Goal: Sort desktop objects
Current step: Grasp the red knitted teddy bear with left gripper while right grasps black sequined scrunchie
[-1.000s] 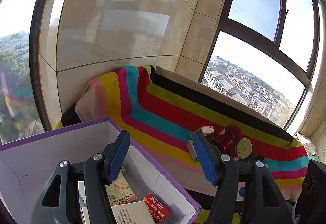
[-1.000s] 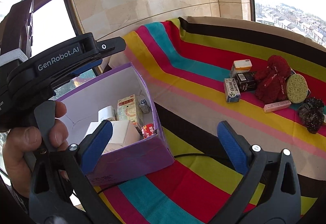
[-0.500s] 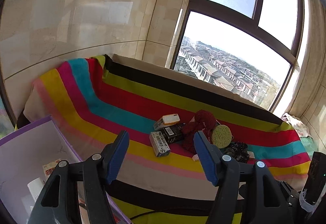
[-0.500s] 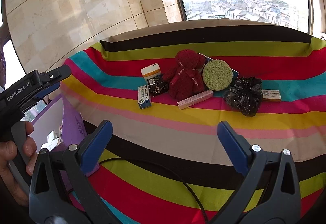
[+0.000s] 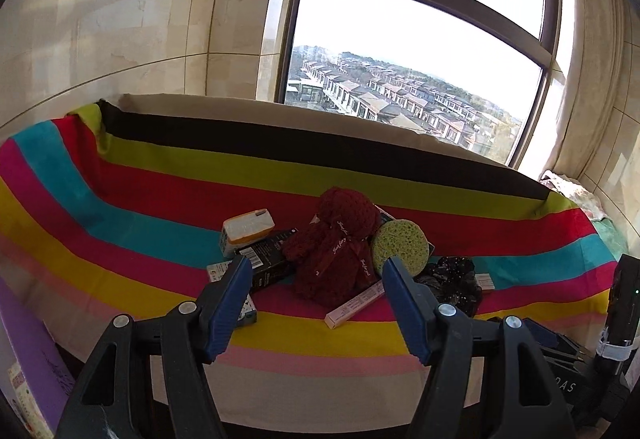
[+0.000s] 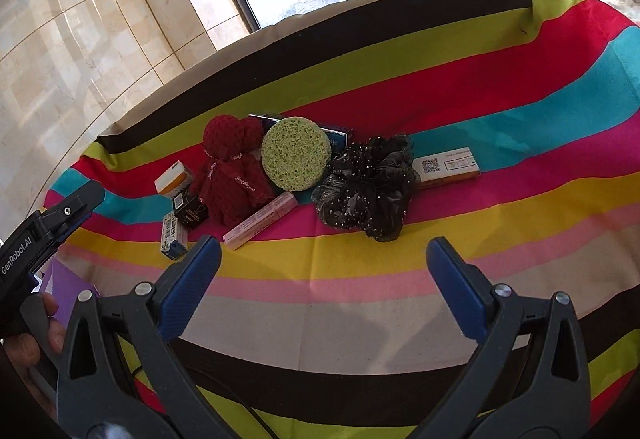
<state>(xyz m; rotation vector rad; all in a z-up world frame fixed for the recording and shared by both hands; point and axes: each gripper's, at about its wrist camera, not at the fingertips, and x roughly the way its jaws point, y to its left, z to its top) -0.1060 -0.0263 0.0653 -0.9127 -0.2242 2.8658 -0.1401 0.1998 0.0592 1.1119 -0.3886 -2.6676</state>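
A pile of small objects lies on the striped cloth [image 5: 160,239]: a red knitted doll [image 5: 336,251] [image 6: 232,179], a round green sponge [image 5: 400,247] [image 6: 296,153], a black sparkly scrunchie [image 5: 452,279] [image 6: 368,191], a slim pink box [image 5: 354,305] [image 6: 260,219], a white-and-orange box [image 5: 246,229] [image 6: 174,177], a black box [image 5: 268,259] [image 6: 190,211] and a QR-code box [image 6: 446,167]. My left gripper [image 5: 316,271] is open, short of the doll. My right gripper [image 6: 323,245] is open and empty, short of the scrunchie.
The purple cardboard box [image 5: 32,359] [image 6: 68,279] stands at the left edge. A small blue-and-white box [image 6: 172,237] lies nearest it. The left tool's body [image 6: 48,235] and a hand [image 6: 28,343] fill the lower left of the right wrist view. Tiled wall and windows stand behind.
Both views have swung right, from the purple box to the pile on the cloth, and come closer to it. Both grippers stay open and empty.
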